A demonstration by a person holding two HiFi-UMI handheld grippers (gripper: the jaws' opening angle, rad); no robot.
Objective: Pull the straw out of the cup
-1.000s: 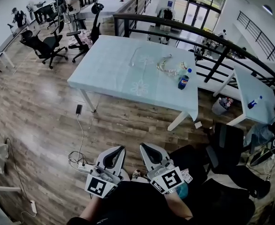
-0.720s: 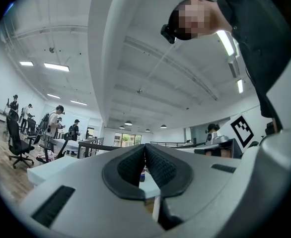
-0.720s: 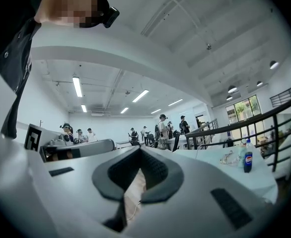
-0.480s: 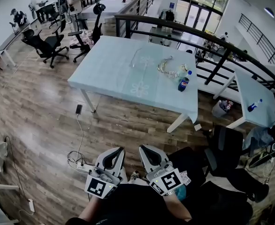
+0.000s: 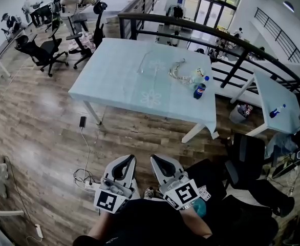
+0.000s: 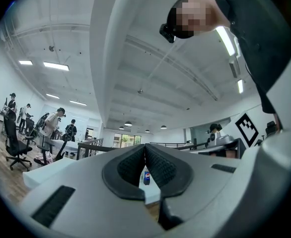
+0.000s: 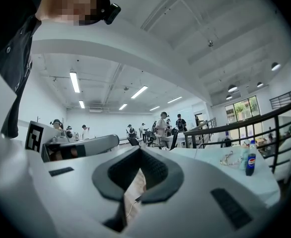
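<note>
Two ribbed tools (image 5: 124, 160) (image 5: 158, 160) closed, rectangular pale table (image 5: 116, 76)

Pale blue table (image 5: 114, 81), soda bottle (image 5: 199, 88) (upright), clear plastic clutter (image 5: 177, 72)

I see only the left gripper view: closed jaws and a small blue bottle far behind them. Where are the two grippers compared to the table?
Observer: In the head view the left gripper and the right gripper hang over the wood floor, well short of the table.
Operator: Does the right gripper hold something?
Observer: No. The right gripper view shows its jaws closed, with nothing between them.
Operator: What is near the bottle?
Observer: The bottle stands by a clear tangled thing; nothing else there is clear enough to name.
</note>
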